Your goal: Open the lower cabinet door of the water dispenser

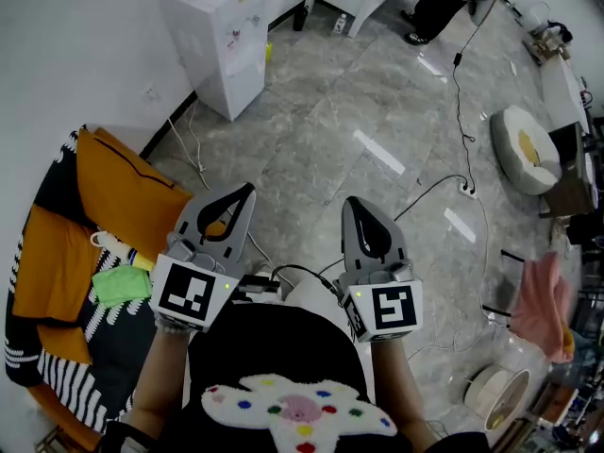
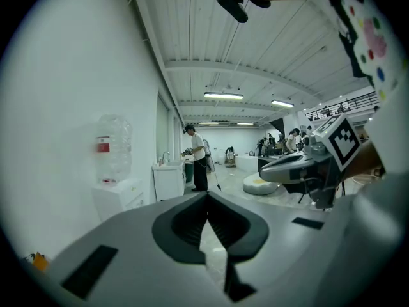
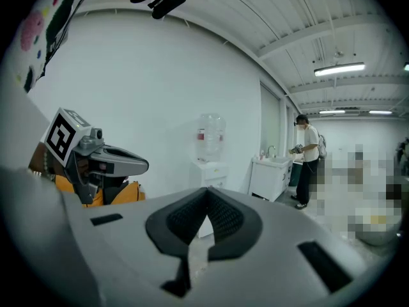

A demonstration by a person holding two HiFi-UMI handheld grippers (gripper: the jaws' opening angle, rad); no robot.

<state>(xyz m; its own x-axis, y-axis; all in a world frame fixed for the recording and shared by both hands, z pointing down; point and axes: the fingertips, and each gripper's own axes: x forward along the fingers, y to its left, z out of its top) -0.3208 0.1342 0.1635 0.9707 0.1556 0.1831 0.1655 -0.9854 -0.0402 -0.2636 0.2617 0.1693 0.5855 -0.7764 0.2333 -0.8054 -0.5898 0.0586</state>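
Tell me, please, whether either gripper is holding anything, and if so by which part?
Nothing is held: the left gripper and the right gripper are both shut with nothing between their jaws.

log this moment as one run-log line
stage: door opening not started | left claw: shut, empty | right claw: shut, empty | water dispenser: far ahead by wall, untouched

Grey floor (image 1: 321,130) holds water dispenser (image 1: 222,41) (cables (image 1: 456,121)).

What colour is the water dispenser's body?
The water dispenser is white, with a clear bottle bearing a red label on top; clearest in the left gripper view.
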